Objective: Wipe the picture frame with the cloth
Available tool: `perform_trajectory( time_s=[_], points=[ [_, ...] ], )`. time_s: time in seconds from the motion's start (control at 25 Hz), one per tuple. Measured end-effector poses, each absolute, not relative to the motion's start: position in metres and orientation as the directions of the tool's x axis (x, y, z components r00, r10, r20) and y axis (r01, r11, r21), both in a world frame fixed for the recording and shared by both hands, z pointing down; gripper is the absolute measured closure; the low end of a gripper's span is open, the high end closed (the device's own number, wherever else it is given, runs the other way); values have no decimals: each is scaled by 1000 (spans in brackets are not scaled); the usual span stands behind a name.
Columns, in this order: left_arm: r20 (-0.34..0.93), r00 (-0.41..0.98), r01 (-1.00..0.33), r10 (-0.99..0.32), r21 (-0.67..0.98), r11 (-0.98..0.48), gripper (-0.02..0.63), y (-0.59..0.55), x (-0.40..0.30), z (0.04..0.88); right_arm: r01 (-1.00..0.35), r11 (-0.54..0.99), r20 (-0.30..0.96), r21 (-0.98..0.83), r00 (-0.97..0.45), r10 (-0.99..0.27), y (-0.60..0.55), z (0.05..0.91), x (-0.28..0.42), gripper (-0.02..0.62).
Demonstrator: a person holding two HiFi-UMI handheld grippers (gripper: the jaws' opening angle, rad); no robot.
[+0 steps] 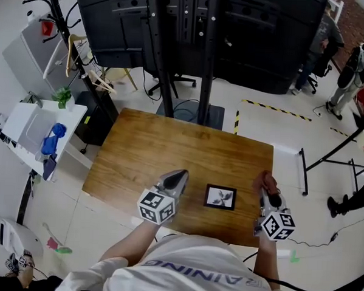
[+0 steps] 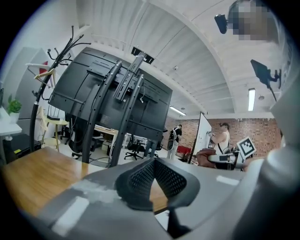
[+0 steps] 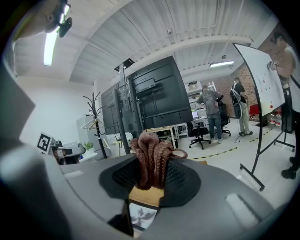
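Observation:
A small black picture frame with a pale leaf print lies flat on the wooden table, near its front edge. My right gripper hovers just right of the frame, shut on a bunched reddish-brown cloth. In the right gripper view the cloth sticks up between the pads, and a corner of the frame shows below them. My left gripper is just left of the frame. In the left gripper view its pads meet at the tips with nothing between them.
A large black screen on a wheeled stand rises behind the table's far edge. A white side table with a blue object and a small plant stands at the left, beside a coat rack. People stand far right, near a black floor frame.

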State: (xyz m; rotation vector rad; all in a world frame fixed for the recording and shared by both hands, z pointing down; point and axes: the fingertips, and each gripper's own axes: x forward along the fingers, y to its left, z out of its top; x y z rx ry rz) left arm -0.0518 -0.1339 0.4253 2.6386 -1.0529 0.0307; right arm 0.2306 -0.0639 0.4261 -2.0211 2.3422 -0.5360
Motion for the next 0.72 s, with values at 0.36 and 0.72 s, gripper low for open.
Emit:
perform_trajectory(
  time_s=[0.36,0.72],
  points=[
    [121,760,-645,-639,264,-717,600,-126,-37,421,-960,123,228,-250,-181,-957,-61,427,227,479],
    [115,751,-653,-650,269,-708,600,-126,-35,421,-959,144,231,-244,-202,-952,-61,430,218,480]
  ],
)
